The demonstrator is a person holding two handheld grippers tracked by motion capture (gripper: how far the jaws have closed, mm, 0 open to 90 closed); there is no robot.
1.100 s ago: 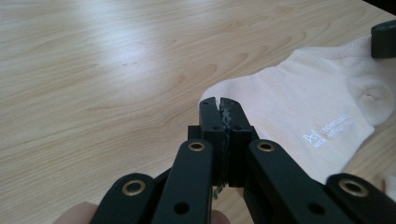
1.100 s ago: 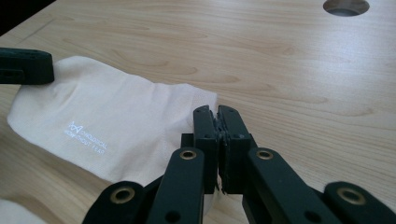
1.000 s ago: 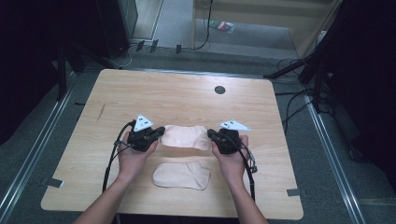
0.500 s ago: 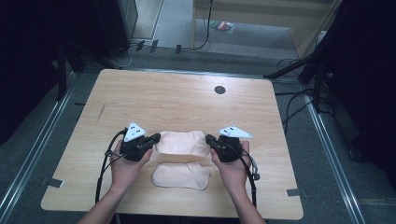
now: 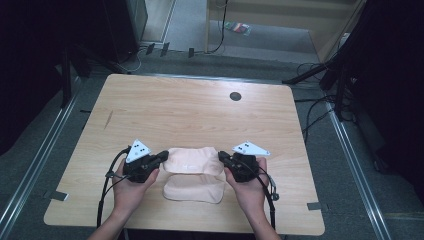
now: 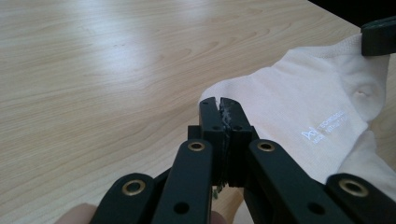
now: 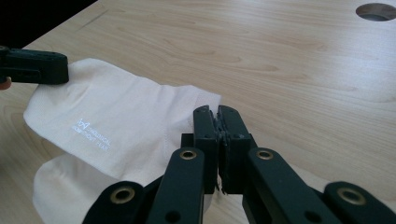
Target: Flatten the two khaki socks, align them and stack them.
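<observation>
Two cream socks are on the wooden table (image 5: pixel 190 110). My left gripper (image 5: pixel 162 157) and right gripper (image 5: pixel 222 156) hold the upper sock (image 5: pixel 192 161) stretched between them, one at each end, both shut. The upper sock overlaps the far edge of the lower sock (image 5: pixel 195 190), which lies flat near the front edge. In the left gripper view my left gripper (image 6: pixel 219 103) pinches the upper sock (image 6: pixel 303 102) at its edge, with the right gripper's tip (image 6: pixel 378 39) at the far end. In the right gripper view my right gripper (image 7: pixel 215 113) grips the upper sock (image 7: pixel 116 116) above the lower sock (image 7: pixel 60 186).
A round cable hole (image 5: pixel 235 96) sits in the table's far right part. Bare wood stretches beyond the socks. Black stands and cables (image 5: pixel 320 105) lie on the floor to the right, and a metal rail (image 5: pixel 35 165) runs along the left.
Both grippers have carried the stretched sock toward the table's front edge, so it now overlaps the lower sock instead of lying apart from it.
</observation>
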